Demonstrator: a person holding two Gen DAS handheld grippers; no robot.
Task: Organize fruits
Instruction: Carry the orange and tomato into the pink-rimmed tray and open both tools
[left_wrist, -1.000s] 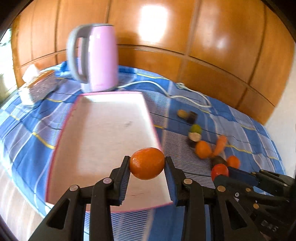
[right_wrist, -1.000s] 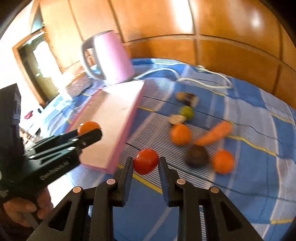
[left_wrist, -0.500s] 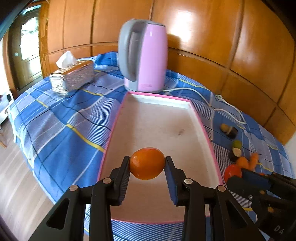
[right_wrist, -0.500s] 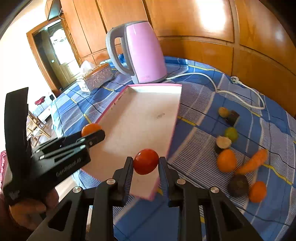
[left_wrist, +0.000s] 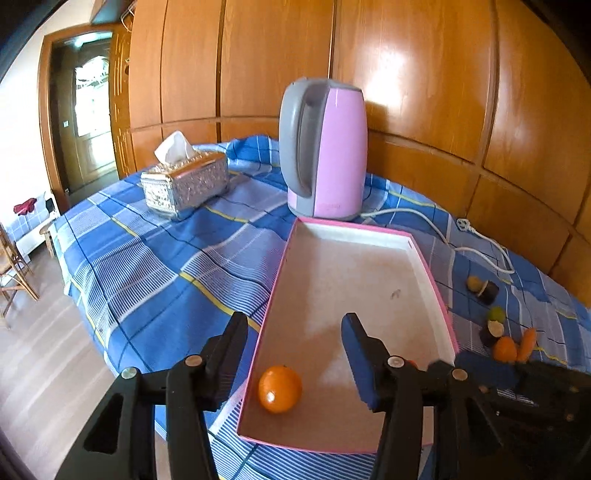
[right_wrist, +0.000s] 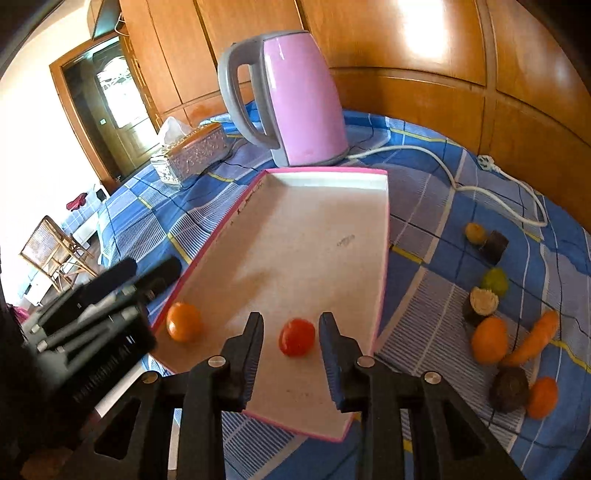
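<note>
A pink-rimmed tray (left_wrist: 436, 291) (right_wrist: 384, 266) lies on the blue checked cloth. An orange (left_wrist: 279, 387) (right_wrist: 183, 322) rests on the tray floor in its near left corner. Above it my left gripper (left_wrist: 295, 328) (right_wrist: 151, 266) is open with its jaws still opening, and nothing is between its pads. My right gripper (right_wrist: 291, 332) hangs over the near end of the tray, jaws opening. A red tomato (right_wrist: 296, 336) sits between its pads with a thin gap on each side.
A pink kettle (right_wrist: 295, 99) stands behind the tray, with its white cord (right_wrist: 491, 192) trailing right. A silver tissue box (left_wrist: 184, 184) sits far left. Right of the tray lie another orange (right_wrist: 489, 339), a carrot (right_wrist: 532, 338) and several more fruits.
Both grippers have travelled left, over the tray. My left jaws spread and the orange dropped onto the tray floor. My right jaws have parted slightly from the tomato.
</note>
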